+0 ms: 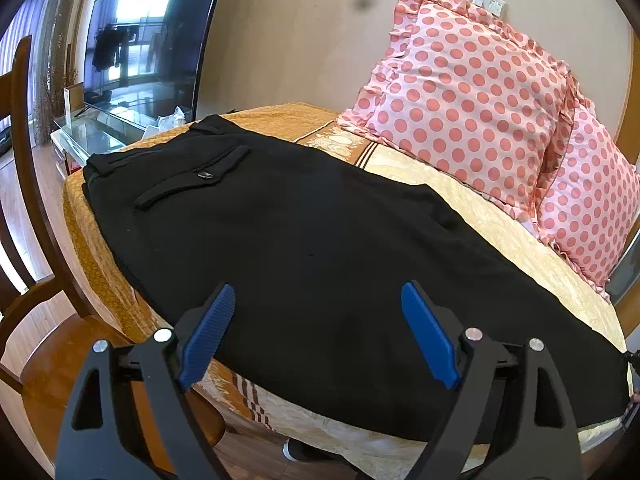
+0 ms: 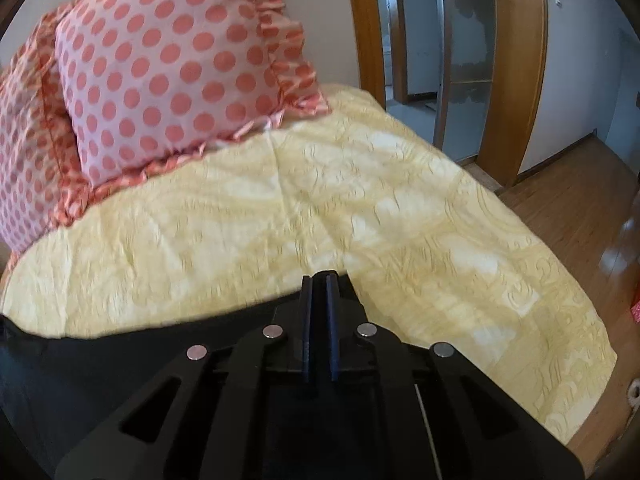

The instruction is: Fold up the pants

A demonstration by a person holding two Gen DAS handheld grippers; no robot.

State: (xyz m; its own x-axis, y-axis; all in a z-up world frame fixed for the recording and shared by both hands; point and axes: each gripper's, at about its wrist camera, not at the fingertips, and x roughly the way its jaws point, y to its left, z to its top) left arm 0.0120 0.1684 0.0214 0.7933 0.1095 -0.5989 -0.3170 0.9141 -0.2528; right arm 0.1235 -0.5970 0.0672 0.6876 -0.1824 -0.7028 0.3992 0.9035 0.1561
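Observation:
Black pants (image 1: 304, 248) lie flat across the bed, waistband and a flap pocket at the far left, legs running to the right. My left gripper (image 1: 318, 300) is open, its blue pads (image 1: 208, 332) spread wide just above the pants' near edge, holding nothing. In the right wrist view my right gripper (image 2: 319, 280) is shut with black pants fabric (image 2: 120, 356) pinched between its pads, at the leg end over the bedspread.
The bed has a yellow patterned bedspread (image 2: 360, 200) with an orange border (image 1: 92, 240). Two pink polka-dot pillows (image 1: 468, 92) lean on the wall behind. A wooden chair (image 1: 36, 200) and a TV (image 1: 148, 40) stand at the left. A doorway (image 2: 440, 60) and wooden floor (image 2: 580, 200) are at the right.

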